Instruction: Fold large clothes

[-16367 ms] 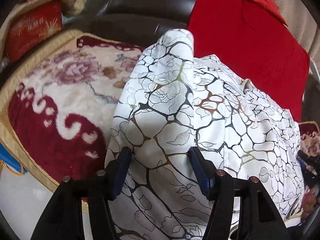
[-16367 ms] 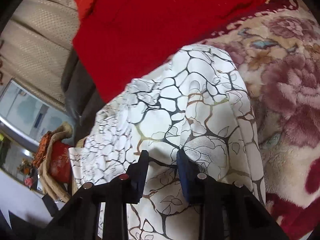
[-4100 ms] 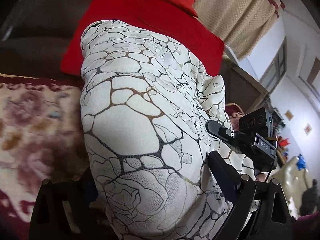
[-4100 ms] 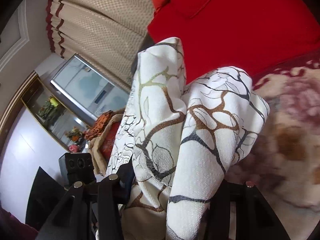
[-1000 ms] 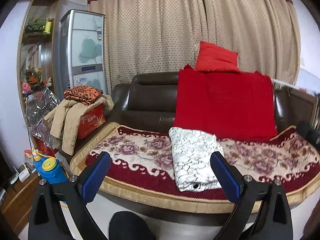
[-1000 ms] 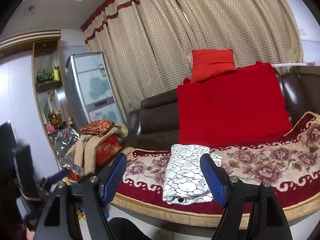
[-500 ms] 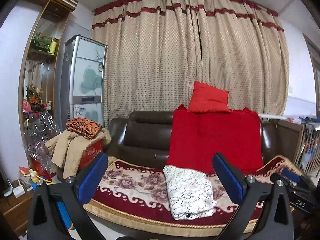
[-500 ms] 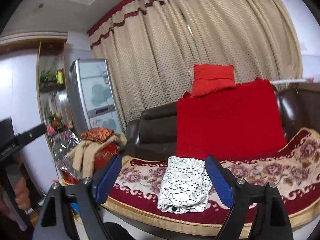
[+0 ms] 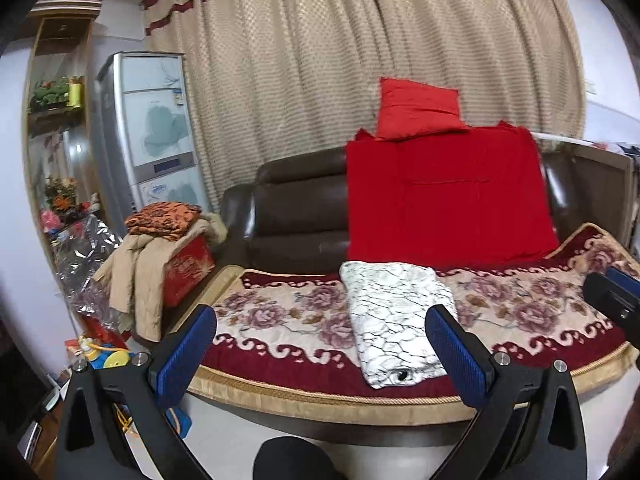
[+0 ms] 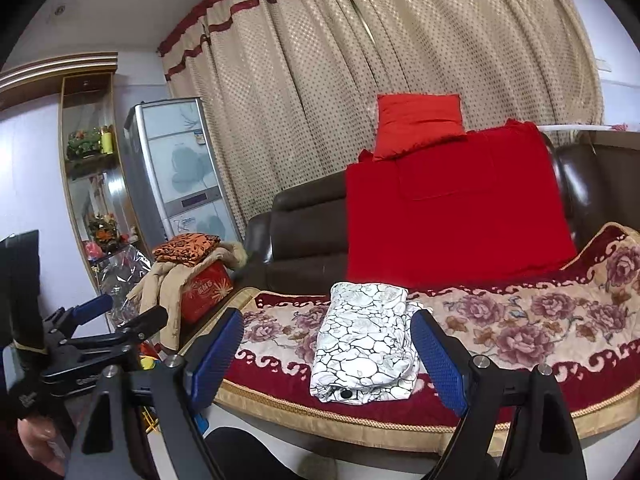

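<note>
The white garment with a black and brown crackle print (image 9: 394, 316) lies folded in a neat rectangle on the floral sofa cover (image 9: 532, 304), near the front edge. It also shows in the right wrist view (image 10: 366, 344). My left gripper (image 9: 320, 344) is open and empty, held well back from the sofa. My right gripper (image 10: 326, 354) is open and empty too, also far back. The left gripper shows at the left edge of the right wrist view (image 10: 116, 312).
A brown leather sofa (image 9: 296, 208) carries a red blanket (image 9: 444, 196) and a red cushion (image 9: 418, 106). A red box with a beige coat and orange cloth (image 9: 168, 248) stands at the left. A fridge (image 9: 154, 136), shelves and toys on the floor lie further left.
Both grippers let go of the garment several seconds ago and backed away from the sofa. Over the last second both views shifted slightly; the folded garment has stayed put.
</note>
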Tool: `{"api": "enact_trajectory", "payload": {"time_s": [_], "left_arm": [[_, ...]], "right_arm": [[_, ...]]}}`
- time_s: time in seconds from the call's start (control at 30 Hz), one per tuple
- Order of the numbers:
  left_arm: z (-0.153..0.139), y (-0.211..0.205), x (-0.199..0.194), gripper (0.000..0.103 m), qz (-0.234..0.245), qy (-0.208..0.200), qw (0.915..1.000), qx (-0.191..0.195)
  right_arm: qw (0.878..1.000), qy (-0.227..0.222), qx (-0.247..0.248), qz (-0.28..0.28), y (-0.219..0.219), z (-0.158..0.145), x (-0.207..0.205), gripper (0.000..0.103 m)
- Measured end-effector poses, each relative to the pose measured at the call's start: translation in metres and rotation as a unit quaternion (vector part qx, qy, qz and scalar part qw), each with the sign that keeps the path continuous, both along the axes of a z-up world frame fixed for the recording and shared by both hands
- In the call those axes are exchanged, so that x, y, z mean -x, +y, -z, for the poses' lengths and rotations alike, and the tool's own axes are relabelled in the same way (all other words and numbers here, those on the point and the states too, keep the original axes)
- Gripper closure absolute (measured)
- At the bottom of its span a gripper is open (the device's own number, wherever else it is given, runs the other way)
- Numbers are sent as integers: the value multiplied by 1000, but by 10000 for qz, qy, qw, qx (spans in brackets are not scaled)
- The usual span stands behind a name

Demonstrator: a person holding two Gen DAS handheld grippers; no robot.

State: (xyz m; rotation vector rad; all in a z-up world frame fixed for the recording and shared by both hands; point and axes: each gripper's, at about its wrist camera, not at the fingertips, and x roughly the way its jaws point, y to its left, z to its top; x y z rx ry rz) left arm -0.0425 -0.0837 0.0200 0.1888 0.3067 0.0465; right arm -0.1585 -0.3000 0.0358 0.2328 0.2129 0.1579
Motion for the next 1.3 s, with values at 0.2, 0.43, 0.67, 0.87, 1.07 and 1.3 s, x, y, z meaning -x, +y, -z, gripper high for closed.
{"api": "enact_trajectory", "payload": {"time_s": [0.2,0.43,0.67,0.87,1.07,1.3], "left_arm": [[1,6,-1,0,-178,-63,9998,66],[4,14,-1,0,-136,-1,9999,74],[5,18,-9,0,-107,74,9998,171],[8,13,-24,0,10,176,9997,161],[11,13,-39,0,97,273,9995,155],[17,22,-43,0,-104,196,9996,169]], "right_arm": [[9999,75,70,-16,9,3,-6,16],[9996,193,215,4,23,5,-12,16],[9985,375,355,157,32,6,-21,16],[9978,520,381,143,36,10,-37,15],[9967,650,433,204,41,14,-56,16],[9961,651,381,452,34,16,-63,16]]}}
